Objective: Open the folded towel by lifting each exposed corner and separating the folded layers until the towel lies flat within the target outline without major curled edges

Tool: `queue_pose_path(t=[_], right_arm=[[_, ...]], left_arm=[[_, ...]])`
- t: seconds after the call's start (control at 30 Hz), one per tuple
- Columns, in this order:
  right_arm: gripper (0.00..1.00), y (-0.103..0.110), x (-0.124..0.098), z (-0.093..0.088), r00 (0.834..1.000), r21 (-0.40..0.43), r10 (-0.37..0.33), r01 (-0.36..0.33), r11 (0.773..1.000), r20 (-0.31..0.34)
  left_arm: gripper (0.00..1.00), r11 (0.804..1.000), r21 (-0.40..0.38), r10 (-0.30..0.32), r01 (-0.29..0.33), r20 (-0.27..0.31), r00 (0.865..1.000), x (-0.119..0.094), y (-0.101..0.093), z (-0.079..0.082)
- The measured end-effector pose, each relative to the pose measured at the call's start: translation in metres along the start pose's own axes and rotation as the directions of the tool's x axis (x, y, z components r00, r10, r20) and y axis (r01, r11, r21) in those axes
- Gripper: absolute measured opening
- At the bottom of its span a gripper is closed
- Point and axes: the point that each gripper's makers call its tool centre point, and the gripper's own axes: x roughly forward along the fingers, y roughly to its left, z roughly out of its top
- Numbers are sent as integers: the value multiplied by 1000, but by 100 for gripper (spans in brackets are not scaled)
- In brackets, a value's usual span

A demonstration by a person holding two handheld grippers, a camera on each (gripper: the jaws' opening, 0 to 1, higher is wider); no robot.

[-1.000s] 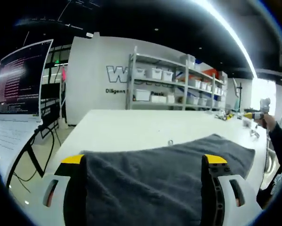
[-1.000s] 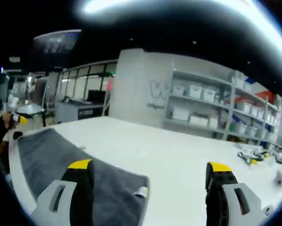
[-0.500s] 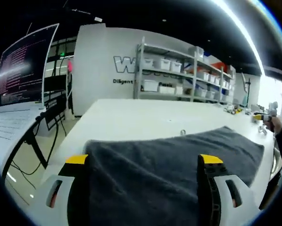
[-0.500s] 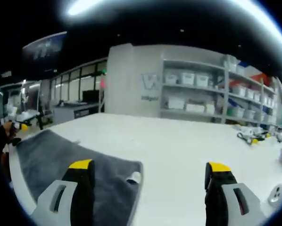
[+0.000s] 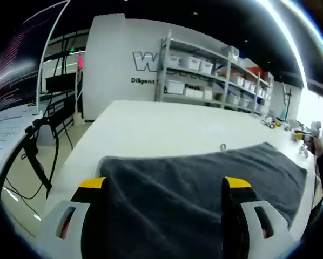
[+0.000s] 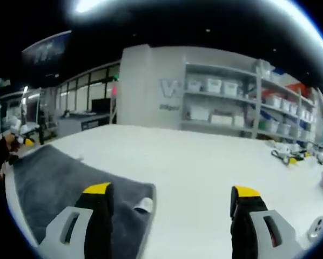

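Note:
A dark grey towel [image 5: 204, 178] lies on the white table [image 5: 150, 129]; its near edge runs between the jaws of my left gripper [image 5: 164, 186], which stands open just above it. In the right gripper view the same towel [image 6: 53, 178] stretches off to the left, its corner with a white label [image 6: 143, 204] lying by the left jaw. My right gripper [image 6: 169, 194] is open, with bare table between its jaws. The other gripper [image 6: 21, 141] shows small at the far left, and the right one [image 5: 304, 137] at the far right of the left gripper view.
Shelves with white bins [image 5: 204, 70] stand behind the table. A monitor [image 5: 21, 59] and cables [image 5: 37, 145] are at the left. Small tools [image 6: 286, 156] lie on the table's far right, and a small metal piece [image 5: 223, 147] rests by the towel's far edge.
Both views have shifted slightly; the left camera has tipped down and come closer to the towel. The right view has drifted a little, the towel corner now nearer its left jaw. Both grippers stay open.

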Motion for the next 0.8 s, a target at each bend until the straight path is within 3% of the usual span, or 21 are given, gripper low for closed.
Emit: queue_pose_path(t=[0.1, 0.13, 0.23, 0.37, 0.6, 0.8], right_arm=[[88, 2, 8, 3, 1000, -34, 10, -11, 999, -18], [88, 3, 11, 4, 1000, -40, 17, -18, 999, -22], [83, 8, 22, 5, 998, -40, 43, -45, 998, -49], [84, 11, 35, 3, 996, -29, 47, -49, 998, -71], [82, 16, 52, -3, 990, -9, 69, -71, 997, -120], [80, 21, 65, -5, 983, 26, 97, -95, 995, -155]], left_arm=[[83, 1000, 6, 28, -28, -26, 999, 11, 9, 2], [85, 998, 26, 60, -60, -12, 998, 14, 15, 6], [88, 987, 104, 128, -122, -54, 990, 23, 28, 6], [92, 982, 96, 171, -165, -64, 983, 32, 38, 10], [88, 989, 111, 114, -99, -142, 983, 51, 31, 2], [90, 991, 96, 106, -92, -154, 982, 62, 38, 12]])
